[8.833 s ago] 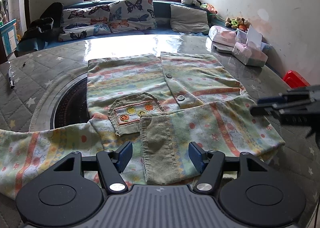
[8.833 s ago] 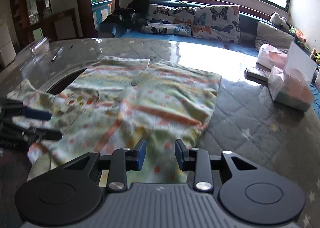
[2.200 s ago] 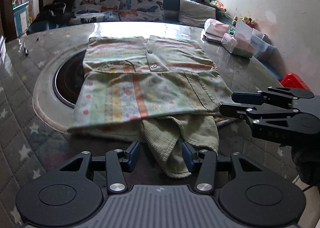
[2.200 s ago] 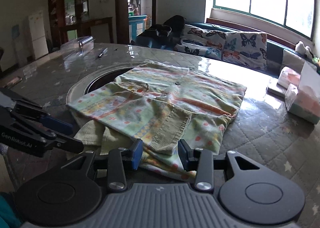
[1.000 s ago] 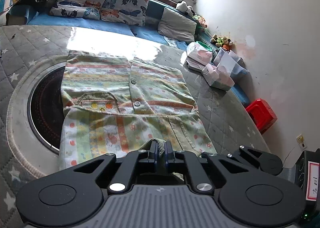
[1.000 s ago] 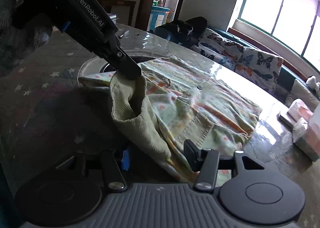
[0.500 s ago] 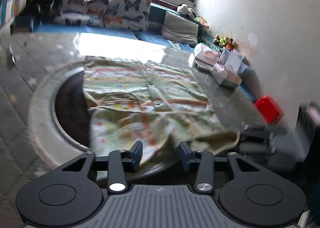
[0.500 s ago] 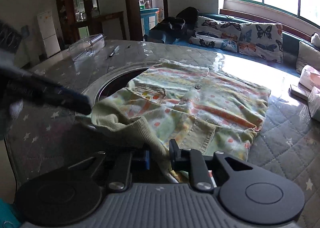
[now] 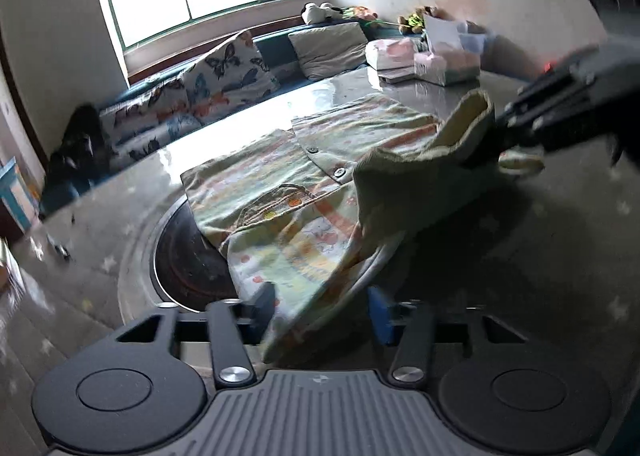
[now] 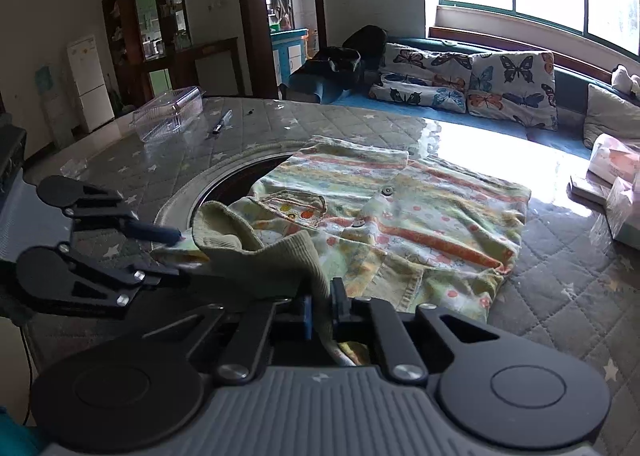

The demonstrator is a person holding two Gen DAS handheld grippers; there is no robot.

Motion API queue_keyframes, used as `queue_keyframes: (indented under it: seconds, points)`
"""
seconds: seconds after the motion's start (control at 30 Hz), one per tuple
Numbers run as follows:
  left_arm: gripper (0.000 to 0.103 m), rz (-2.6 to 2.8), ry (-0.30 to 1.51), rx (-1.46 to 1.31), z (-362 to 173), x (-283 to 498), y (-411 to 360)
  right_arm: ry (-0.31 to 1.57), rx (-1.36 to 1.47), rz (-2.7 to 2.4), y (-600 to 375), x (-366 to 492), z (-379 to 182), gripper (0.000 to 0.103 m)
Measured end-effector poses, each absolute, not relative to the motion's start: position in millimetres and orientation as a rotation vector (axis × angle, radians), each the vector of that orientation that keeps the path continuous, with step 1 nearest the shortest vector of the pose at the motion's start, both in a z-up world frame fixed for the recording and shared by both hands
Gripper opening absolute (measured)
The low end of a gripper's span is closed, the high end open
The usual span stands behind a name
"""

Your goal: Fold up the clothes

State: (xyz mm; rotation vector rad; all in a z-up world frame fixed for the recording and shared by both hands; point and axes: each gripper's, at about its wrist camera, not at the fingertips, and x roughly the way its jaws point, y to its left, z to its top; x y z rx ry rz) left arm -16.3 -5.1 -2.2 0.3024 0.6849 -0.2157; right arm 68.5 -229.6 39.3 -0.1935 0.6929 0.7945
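Since second ago: ribbed collar passed from left claw to right.

Left wrist view: left claw (image 9: 322, 306) part-spread, closing further, printed hem of shirt (image 9: 304, 191) between pads, unpinched.

Right wrist view: right claw (image 10: 320, 306) pressed together, pinching collar (image 10: 280, 256); shirt ahead on desk (image 10: 568, 296). Soft, light, droopy; grab thick ribbed edge.

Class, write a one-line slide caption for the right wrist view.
Right gripper pinches the ribbed collar of a patterned shirt on the quilted table, left gripper alongside.
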Motion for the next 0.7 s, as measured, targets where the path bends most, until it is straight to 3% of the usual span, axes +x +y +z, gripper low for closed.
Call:
queue_keyframes:
  seconds: [0.03,0.07,0.27,0.57,0.7]
  points:
    - [0.02,-0.214,0.684,0.305,-4,-16,-4,0.693,-0.194,0.795,-229,67,39,0.006]
    - [0.015,-0.215,0.678,0.306,-4,-16,-4,0.692,-0.196,0.796,-229,66,38,0.006]
    - [0.003,-0.22,0.617,0.297,10,-32,0,0.663,-0.184,0.8,-235,55,45,0.004]
    - [0.0,-0.284,0.568,0.244,40,-82,2,0.604,-0.193,0.848,-257,7,77,0.001]
    - [0.005,-0.291,0.589,0.273,32,-92,-2,0.597,-0.215,0.846,-261,-7,78,0.001]
